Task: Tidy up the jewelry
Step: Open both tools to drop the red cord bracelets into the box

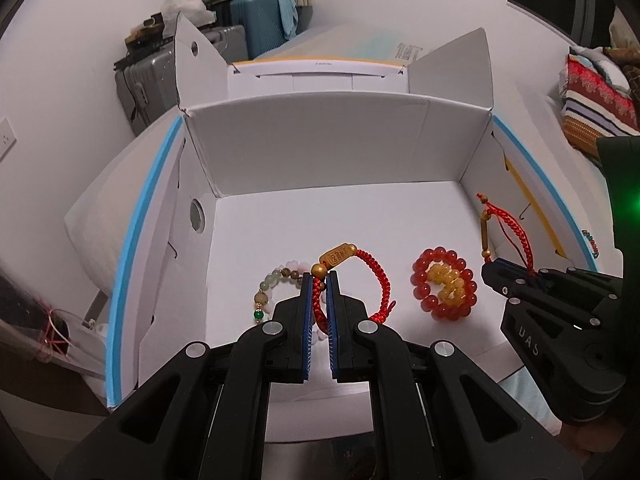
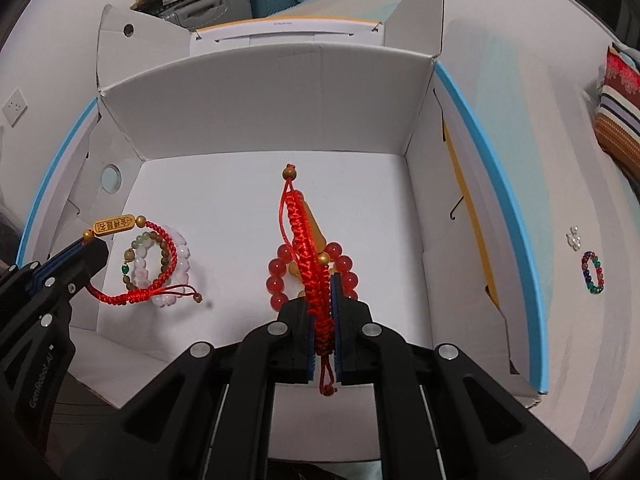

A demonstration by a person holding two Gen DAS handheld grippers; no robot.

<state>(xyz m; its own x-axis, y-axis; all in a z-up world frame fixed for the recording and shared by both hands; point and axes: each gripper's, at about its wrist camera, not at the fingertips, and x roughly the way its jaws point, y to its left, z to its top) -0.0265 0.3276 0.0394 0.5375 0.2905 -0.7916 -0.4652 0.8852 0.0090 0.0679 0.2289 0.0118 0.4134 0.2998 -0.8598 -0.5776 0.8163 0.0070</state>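
Note:
My left gripper (image 1: 319, 280) is shut on a red braided bracelet with a gold tag (image 1: 372, 276), held over the floor of the open white box (image 1: 320, 140). It also shows in the right wrist view (image 2: 132, 268), above a pale bead bracelet (image 2: 176, 256). My right gripper (image 2: 322, 280) is shut on a second red braided bracelet with a gold tube (image 2: 304, 240), also seen in the left wrist view (image 1: 516, 232). Below it lies a red bead bracelet (image 1: 444, 284) with yellow beads inside.
Outside the box on the right lie a multicoloured bead bracelet (image 2: 593, 273) and small clear beads (image 2: 574, 238) on the white surface. Suitcases (image 1: 256, 28) stand behind. A striped cushion (image 2: 620, 120) is at the right.

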